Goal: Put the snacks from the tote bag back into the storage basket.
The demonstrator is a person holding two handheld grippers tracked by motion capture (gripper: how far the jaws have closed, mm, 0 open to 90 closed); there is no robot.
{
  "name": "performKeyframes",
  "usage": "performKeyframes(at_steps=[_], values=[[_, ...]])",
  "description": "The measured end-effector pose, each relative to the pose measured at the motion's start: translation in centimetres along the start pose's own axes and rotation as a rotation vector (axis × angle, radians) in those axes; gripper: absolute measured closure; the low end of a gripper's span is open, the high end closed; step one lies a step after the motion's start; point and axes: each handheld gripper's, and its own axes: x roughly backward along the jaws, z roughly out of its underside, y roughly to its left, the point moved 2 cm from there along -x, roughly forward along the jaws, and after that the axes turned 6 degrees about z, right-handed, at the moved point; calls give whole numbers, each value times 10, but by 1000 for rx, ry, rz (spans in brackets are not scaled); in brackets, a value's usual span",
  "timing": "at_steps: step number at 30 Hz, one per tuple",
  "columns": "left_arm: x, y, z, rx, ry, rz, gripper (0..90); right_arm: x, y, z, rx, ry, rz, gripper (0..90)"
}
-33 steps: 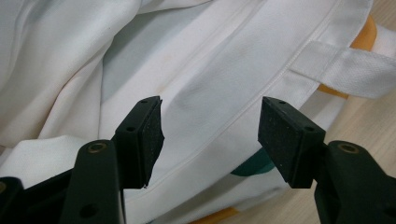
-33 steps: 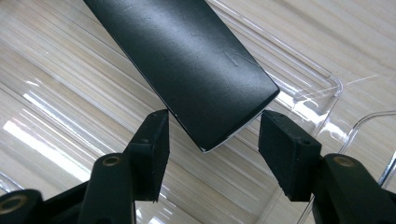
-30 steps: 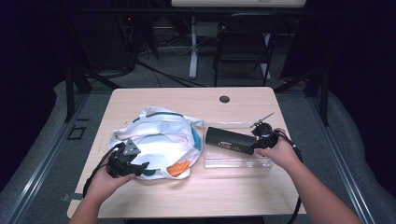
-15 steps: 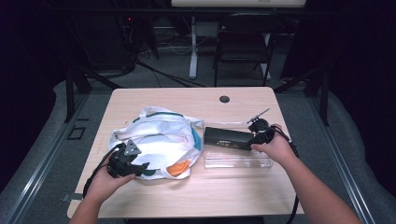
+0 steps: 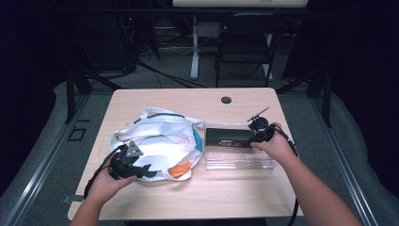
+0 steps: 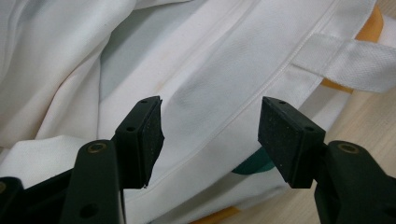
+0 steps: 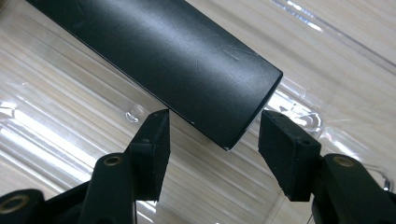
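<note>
Here the worktop (image 5: 155, 101) carries a white bag (image 5: 160, 136) left of centre and a clear tray (image 5: 240, 160) to its 3 o'clock, with a black box (image 5: 229, 138) lying along the tray's far side. In the high view both hand-held grippers are small and dark, so their jaws cannot be read there.

The left hand-held gripper (image 5: 134, 167) sits at the bag's 7 o'clock corner. Its own view shows the left hand-held gripper (image 6: 210, 140) with jaws wide apart, holding nothing, white cloth and a stitched seam lying between and beyond them. That view also brings out a strap (image 6: 345, 67), a dark green patch (image 6: 254, 163) and orange (image 6: 371, 21) peeking past the bag's edge (the bag's contents stay hidden).

The right hand-held gripper (image 5: 258, 133) is at the box's 3 o'clock end. Its own view shows the right hand-held gripper (image 7: 215, 135) parted, the box (image 7: 187, 56) end reaching between the jaws without being pinched; whether the pads touch it is hard to tell. The ribbed tray (image 7: 60, 121) glares beneath, and the box's far end is cut off.
</note>
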Motion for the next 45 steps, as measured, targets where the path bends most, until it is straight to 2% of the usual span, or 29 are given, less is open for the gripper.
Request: performKeyframes(at_steps=[5, 6, 8, 10, 15, 17, 24, 32, 45], values=[[0, 0, 1, 3, -1, 2, 399, -3, -1, -3, -25, -20, 8, 436], [0, 0, 1, 5, 0, 2, 399, -3, -2, -4, -9, -7, 15, 436], [1, 0, 1, 4, 1, 2, 399, -3, -2, -4, -10, -9, 22, 435], [1, 0, 1, 4, 1, 2, 399, -5, -2, -5, -24, -22, 13, 435], [1, 0, 1, 3, 1, 0, 399, -5, -3, -5, -20, -8, 17, 434], [0, 0, 1, 5, 2, 1, 399, -7, -3, -5, -41, -21, 17, 435], [0, 0, 1, 5, 2, 0, 399, -8, -3, -5, -39, -3, 11, 435], [1, 1, 1, 5, 0, -2, 399, -7, -4, -4, -44, 7, -1, 436], [1, 1, 2, 11, -6, -4, 399, 1, -8, 2, -48, -13, -6, 436]])
